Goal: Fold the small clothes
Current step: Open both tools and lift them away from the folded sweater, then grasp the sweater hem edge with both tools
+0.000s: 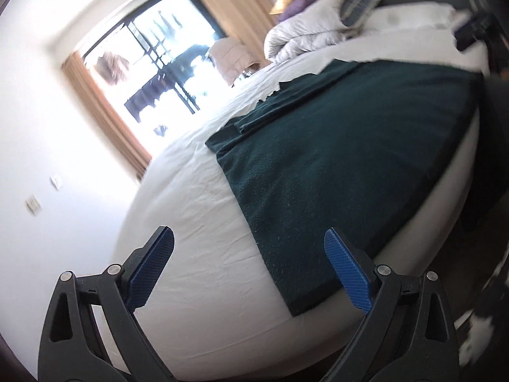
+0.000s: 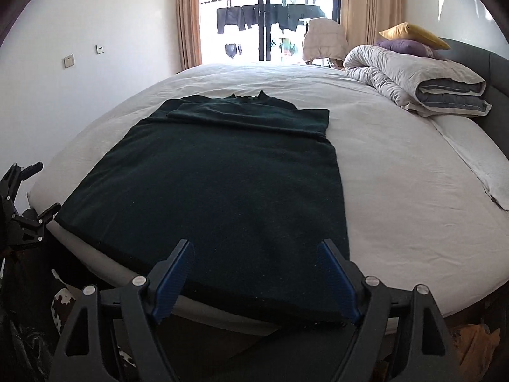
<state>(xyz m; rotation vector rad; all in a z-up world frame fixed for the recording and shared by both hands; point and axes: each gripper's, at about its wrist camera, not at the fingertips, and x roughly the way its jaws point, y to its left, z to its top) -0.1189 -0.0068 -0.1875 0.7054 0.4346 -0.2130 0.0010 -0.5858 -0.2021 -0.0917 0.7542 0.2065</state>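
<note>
The dark green sweater (image 2: 219, 187) lies flat on the bed (image 2: 397, 165), its hem at the near edge. Both the left gripper (image 1: 248, 254) and right gripper (image 2: 254, 261) are wide open, empty. Pinch each hem corner, then lift evenly together.

Both grippers: black angular frames, silver round screws, blue textured pads (image 2: 337, 281).

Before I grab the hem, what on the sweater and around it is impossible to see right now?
- Dark green sweater: sleeve ends, tucked under the fold across the chest, right wrist view.
- Hem's right corner, behind the right gripper.
- Collar detail: motion blur, left wrist view.
- Left gripper: open, above the bed; height unclear.
</note>
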